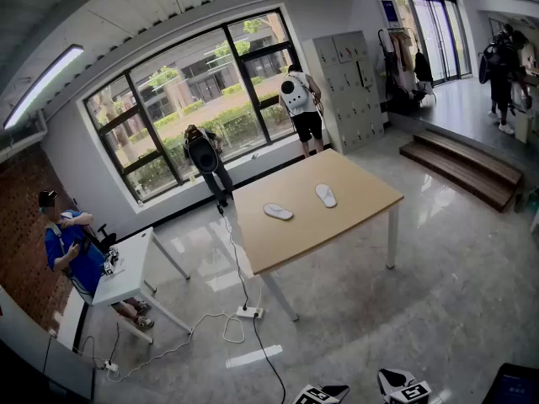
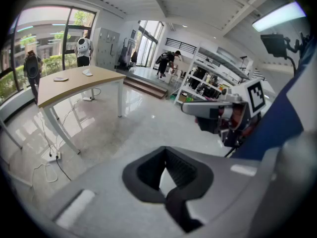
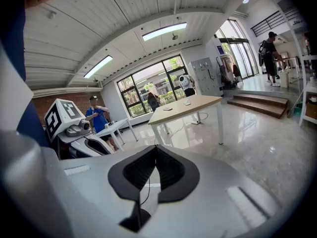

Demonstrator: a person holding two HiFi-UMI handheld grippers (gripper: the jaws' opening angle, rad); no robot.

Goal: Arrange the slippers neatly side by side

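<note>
In the middle of the frame, a tan table point(image 1: 362, 202) holds a white left-side slipper point(image 1: 278, 212) and a white right-side slipper point(image 1: 326, 195), a little apart. The left-side slipper lies long-ways from left to right, and the right-side slipper lies more up and down; I cannot tell toe from heel. The left gripper point(image 2: 166, 150) and the right gripper point(image 3: 156, 148) each have their jaws pressed together, holding nothing.

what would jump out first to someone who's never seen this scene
A pale wooden table stands alone in the middle of a glossy floor. Two white slippers lie on it, the left slipper and the right slipper, apart and angled differently. Behind it is a big window. The left gripper and the right gripper are far from the table, their fingers closed on nothing.
</note>
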